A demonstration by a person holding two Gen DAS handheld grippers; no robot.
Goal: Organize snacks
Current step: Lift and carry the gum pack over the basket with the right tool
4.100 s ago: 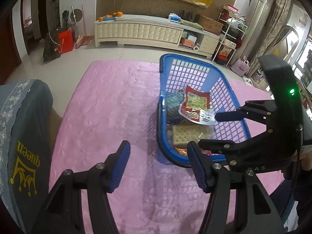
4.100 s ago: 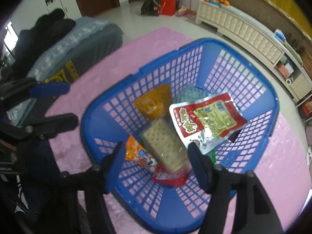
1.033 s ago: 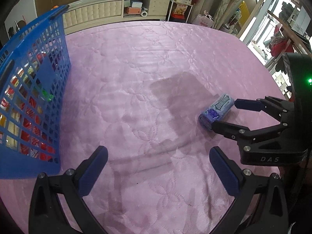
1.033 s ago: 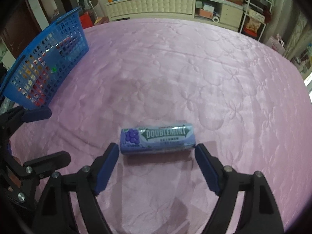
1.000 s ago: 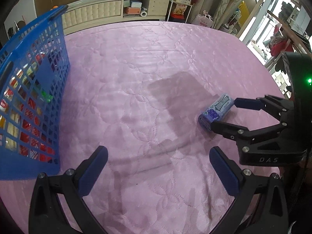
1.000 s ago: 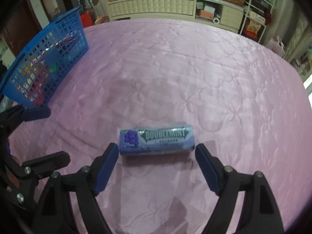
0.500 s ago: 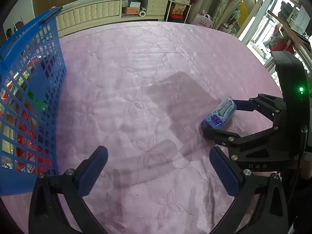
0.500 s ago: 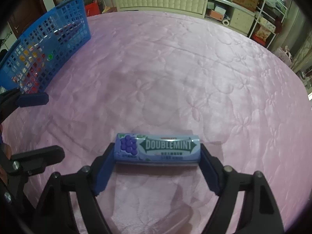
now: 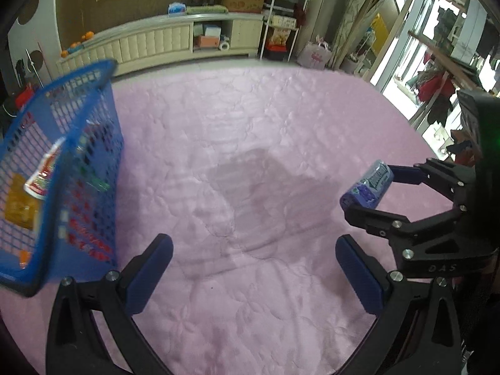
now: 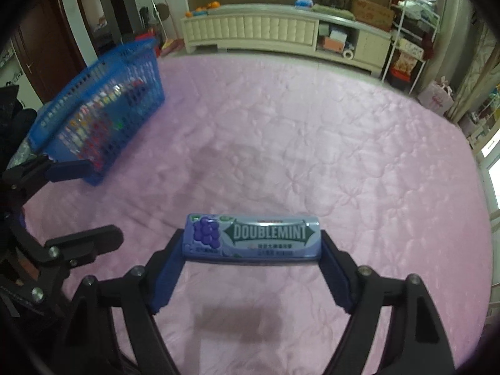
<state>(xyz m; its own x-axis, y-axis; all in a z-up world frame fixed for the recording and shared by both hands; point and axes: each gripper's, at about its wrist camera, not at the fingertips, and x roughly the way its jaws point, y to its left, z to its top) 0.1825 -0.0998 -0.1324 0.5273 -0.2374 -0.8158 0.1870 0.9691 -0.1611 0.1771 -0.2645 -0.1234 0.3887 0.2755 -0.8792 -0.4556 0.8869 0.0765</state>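
A purple Doublemint gum pack hangs above the pink quilt, held end to end by my right gripper, which is shut on it. The left wrist view shows the same pack in my right gripper at the right. My left gripper is open with nothing between its fingers, over bare quilt. A blue mesh basket with several snack packets stands at the far left; the left wrist view has the basket close on its left.
The pink quilted surface stretches wide between the basket and the grippers. Beyond its far edge stands a long cream cabinet and a shelf rack. My left gripper shows at the left edge of the right wrist view.
My right gripper has shut on the gum pack and lifted it off the quilt. Both grippers have risen, and the basket has come further into view on the left.
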